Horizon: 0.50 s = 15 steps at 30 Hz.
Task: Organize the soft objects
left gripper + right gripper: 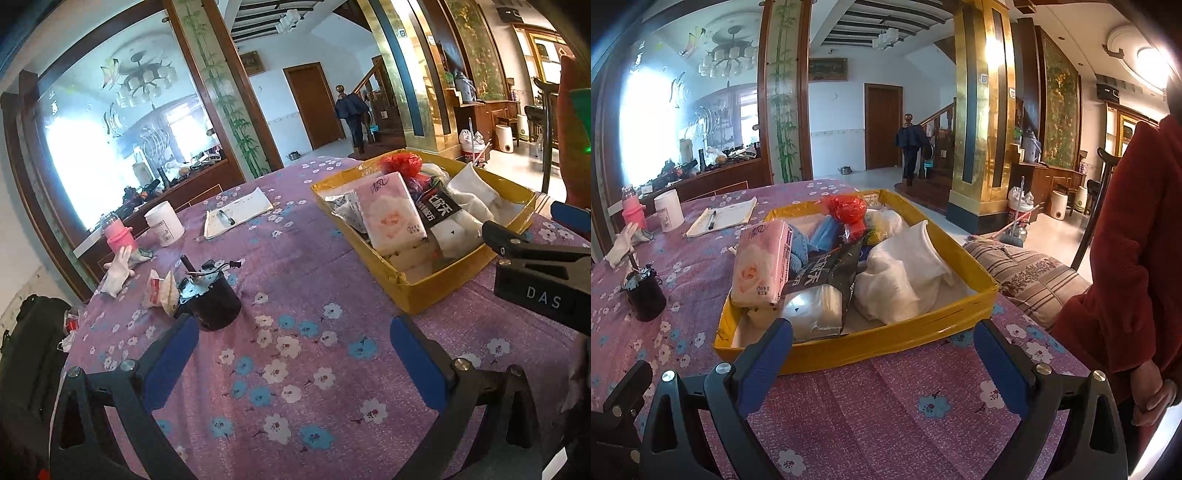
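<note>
A yellow tray (905, 334) (436, 291) sits on the purple flowered tablecloth. It holds a pink tissue pack (759, 267) (391, 216), a black-and-silver pouch (827, 284), a white cloth (905, 273) (469, 195), a blue cloth (803, 251) and a red plastic bag (847, 210) (402, 162). My right gripper (882, 365) is open just in front of the tray's near wall, empty. My left gripper (295, 354) is open over bare tablecloth, left of the tray, empty. A white glove (118, 271) (622, 247) lies at the table's far left.
A black cylinder with wires (212, 299) (644, 293) stands near a crumpled packet (162, 291). A pink bottle (118, 232), a white cup (164, 223) and a notepad with a pen (236, 212) are farther back. A person in a red coat (1134, 266) stands at the right.
</note>
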Available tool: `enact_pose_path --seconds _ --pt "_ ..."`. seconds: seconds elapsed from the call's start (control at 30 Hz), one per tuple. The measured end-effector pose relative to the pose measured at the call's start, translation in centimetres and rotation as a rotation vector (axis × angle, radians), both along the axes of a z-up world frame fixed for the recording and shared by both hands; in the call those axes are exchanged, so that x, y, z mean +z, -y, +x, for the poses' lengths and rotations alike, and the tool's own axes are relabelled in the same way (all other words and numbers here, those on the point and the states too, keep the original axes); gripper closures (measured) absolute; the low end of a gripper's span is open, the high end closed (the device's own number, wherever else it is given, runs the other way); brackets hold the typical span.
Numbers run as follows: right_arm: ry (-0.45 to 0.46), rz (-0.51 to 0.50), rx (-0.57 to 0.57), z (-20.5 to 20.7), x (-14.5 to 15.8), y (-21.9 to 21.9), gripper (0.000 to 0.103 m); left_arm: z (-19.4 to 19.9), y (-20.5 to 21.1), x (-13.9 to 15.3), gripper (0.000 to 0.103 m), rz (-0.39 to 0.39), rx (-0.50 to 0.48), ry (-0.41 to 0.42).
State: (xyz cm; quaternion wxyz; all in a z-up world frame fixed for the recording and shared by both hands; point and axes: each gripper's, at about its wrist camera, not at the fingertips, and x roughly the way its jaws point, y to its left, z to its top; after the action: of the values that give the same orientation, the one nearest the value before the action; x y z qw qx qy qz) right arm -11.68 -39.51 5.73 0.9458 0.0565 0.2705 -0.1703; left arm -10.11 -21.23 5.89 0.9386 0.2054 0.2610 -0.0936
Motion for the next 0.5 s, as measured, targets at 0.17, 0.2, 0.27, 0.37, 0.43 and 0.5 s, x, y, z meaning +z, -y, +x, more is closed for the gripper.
enact_pose_path --seconds 0.17,0.2,0.27,0.37,0.43,0.5 --pt "-0.002 0.000 0.000 0.01 -0.01 0.04 0.003 0.06 -0.02 -0.03 0.000 0.000 0.000 -0.001" --pt "-0.001 -0.001 -0.001 0.06 0.03 0.03 0.003 0.08 -0.09 -0.01 0.000 -0.002 -0.001 -0.001" --pt "-0.001 -0.001 0.001 0.08 0.04 0.05 0.003 0.10 -0.04 -0.05 0.000 0.001 0.001 -0.002" --pt "0.000 -0.001 0.000 0.08 0.04 0.04 0.003 0.13 -0.13 -0.09 0.000 -0.001 -0.002 -0.008" --pt "-0.002 0.000 0.001 0.07 0.04 0.04 0.003 0.13 -0.13 -0.12 0.000 0.000 -0.003 -0.010" --pt "-0.001 -0.001 0.000 0.07 0.02 0.03 0.003 0.11 -0.12 -0.13 0.000 0.002 -0.003 -0.009"
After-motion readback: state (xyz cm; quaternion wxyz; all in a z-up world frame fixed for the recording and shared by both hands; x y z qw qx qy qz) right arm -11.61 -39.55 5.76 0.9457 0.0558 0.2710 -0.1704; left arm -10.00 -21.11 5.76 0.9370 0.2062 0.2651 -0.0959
